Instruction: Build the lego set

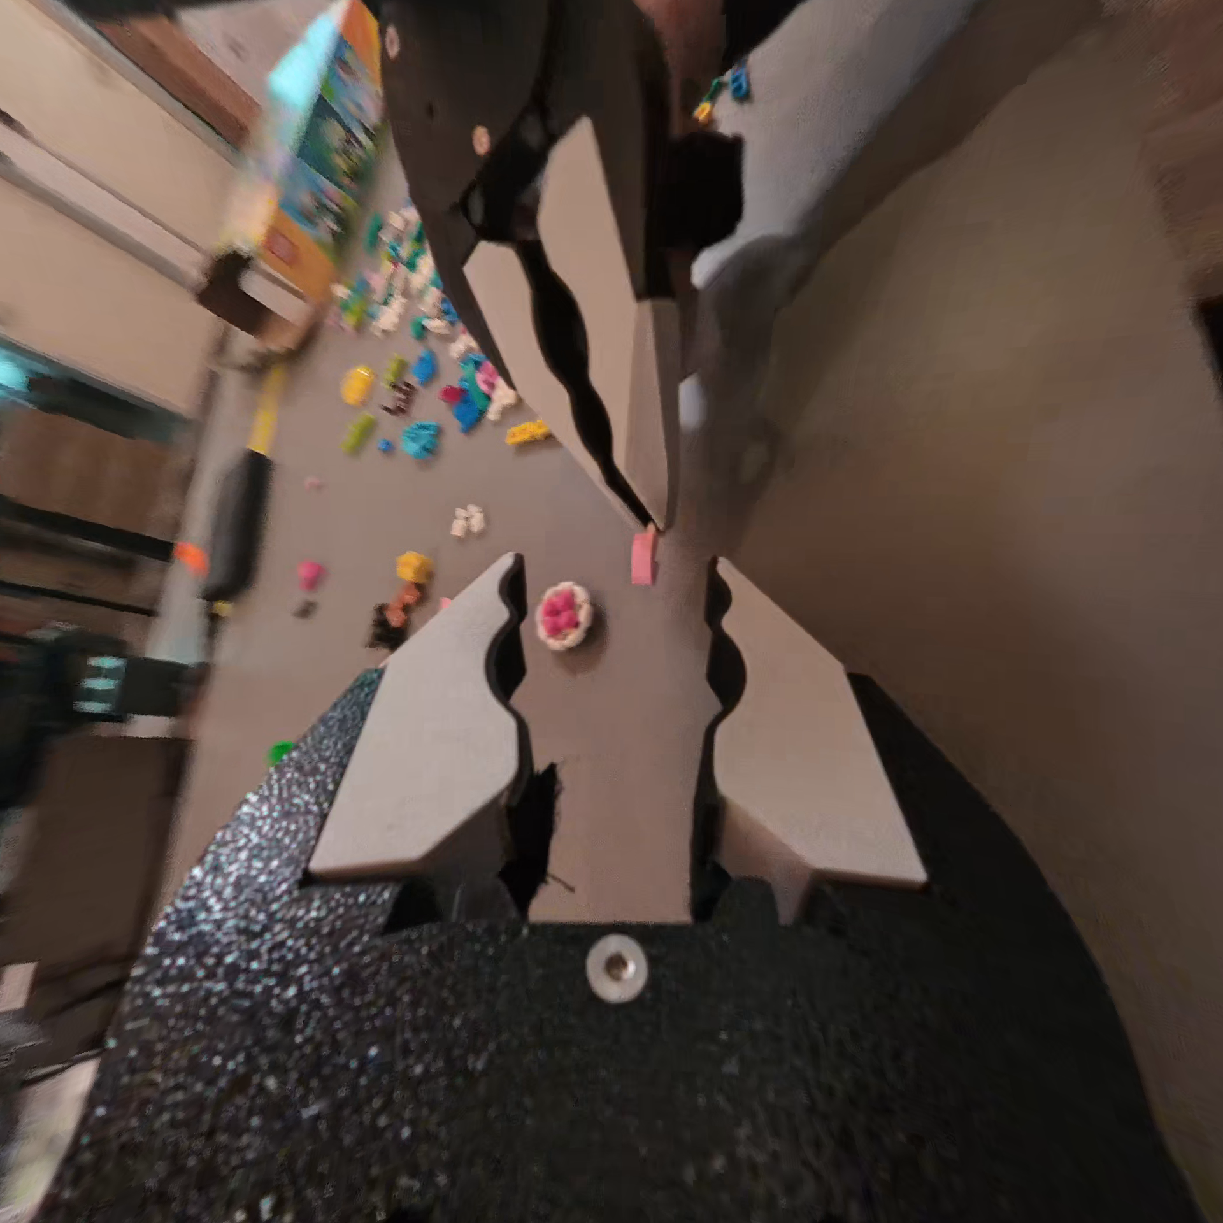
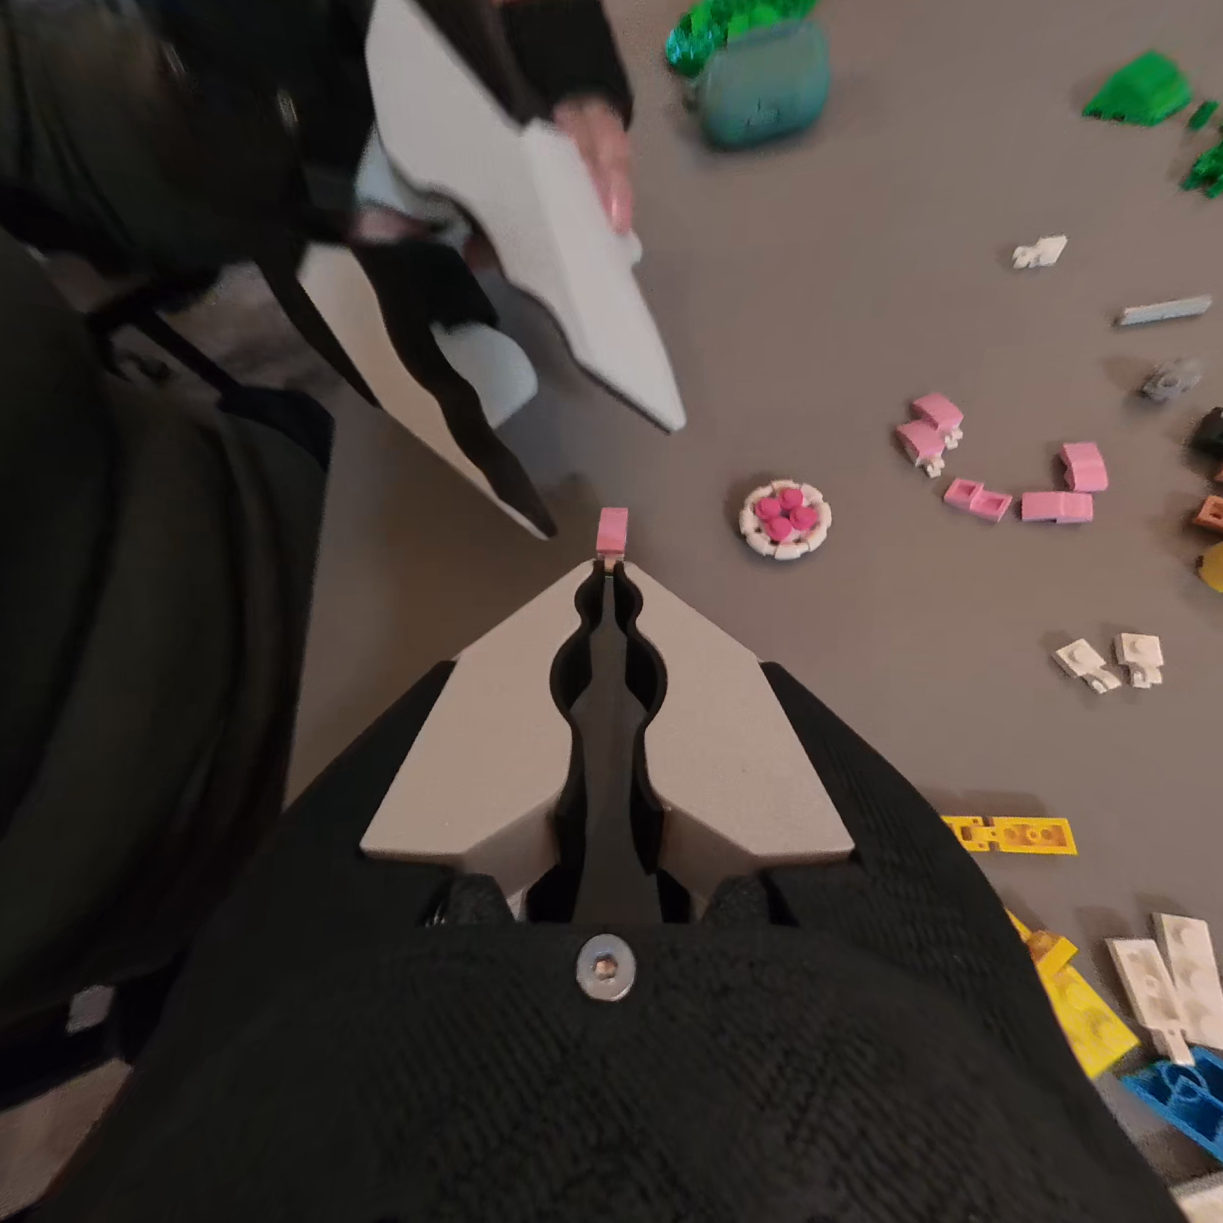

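The right gripper (image 2: 611, 564) is closed on a small pink brick (image 2: 611, 529), pinching it at the very tips so that the piece sticks out forward above the grey tabletop (image 2: 827, 370). The left gripper (image 1: 615, 562) stands open with nothing between its fingers; in the right wrist view it shows at upper left (image 2: 612, 473), its two pale fingers spread apart and their tips near the pink brick but not touching it. In the left wrist view the right gripper (image 1: 655, 523) comes in from above, the pink brick (image 1: 643, 559) at its tip. Just beside the held piece, a small white dish with magenta studs (image 2: 785, 519) lies on the table. Farther right lie loose pink bricks (image 2: 1055, 506), white clip pieces (image 2: 1112, 660), a yellow plate (image 2: 1012, 835) and green parts (image 2: 1138, 96). A colourful set box (image 1: 324, 152) stands at the far end of the table.
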`<state>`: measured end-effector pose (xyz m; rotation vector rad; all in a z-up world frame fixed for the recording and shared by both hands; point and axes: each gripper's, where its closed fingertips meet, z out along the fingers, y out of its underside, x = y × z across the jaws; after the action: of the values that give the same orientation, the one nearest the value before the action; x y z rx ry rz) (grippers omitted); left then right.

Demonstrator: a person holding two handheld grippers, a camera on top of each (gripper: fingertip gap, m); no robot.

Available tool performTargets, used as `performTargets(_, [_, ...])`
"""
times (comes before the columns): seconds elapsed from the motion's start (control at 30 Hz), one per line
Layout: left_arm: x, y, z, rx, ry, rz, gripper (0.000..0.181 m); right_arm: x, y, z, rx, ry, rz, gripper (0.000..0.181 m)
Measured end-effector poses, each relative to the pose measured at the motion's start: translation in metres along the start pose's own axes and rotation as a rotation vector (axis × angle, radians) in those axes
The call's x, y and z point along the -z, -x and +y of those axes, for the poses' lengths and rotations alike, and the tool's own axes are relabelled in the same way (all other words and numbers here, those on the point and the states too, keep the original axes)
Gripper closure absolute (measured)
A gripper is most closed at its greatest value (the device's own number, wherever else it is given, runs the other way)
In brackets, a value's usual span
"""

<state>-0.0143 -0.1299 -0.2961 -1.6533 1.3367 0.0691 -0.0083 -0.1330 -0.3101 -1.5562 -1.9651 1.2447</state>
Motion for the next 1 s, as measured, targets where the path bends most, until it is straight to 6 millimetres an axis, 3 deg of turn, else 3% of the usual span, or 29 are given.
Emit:
performTargets(0.1, [0.005, 0.001, -0.007, -0.175, -0.071, -0.136, 0.144, 0.006, 0.005, -0.011, -0.031, -0.028, -0.011, 0.180])
performTargets(0.3, [0.010, 0.000, -0.018, -0.290, -0.137, -0.244, 0.146, 0.009, 0.018, -0.019, -0.050, -0.048, -0.052, 0.180])
performTargets(0.47, [0.008, -0.005, -0.021, -0.393, -0.144, -0.273, 0.175, 0.010, 0.026, -0.021, -0.064, -0.046, -0.092, 0.180])
performTargets(0.7, [0.008, -0.005, -0.022, -0.367, -0.136, -0.268, 0.176, 0.012, 0.025, -0.024, -0.091, -0.053, -0.087, 0.180])
performTargets(1.0, [0.015, 0.006, -0.027, -0.358, -0.180, -0.387, 0.175, 0.018, 0.023, -0.033, -0.045, -0.078, -0.032, 0.180])
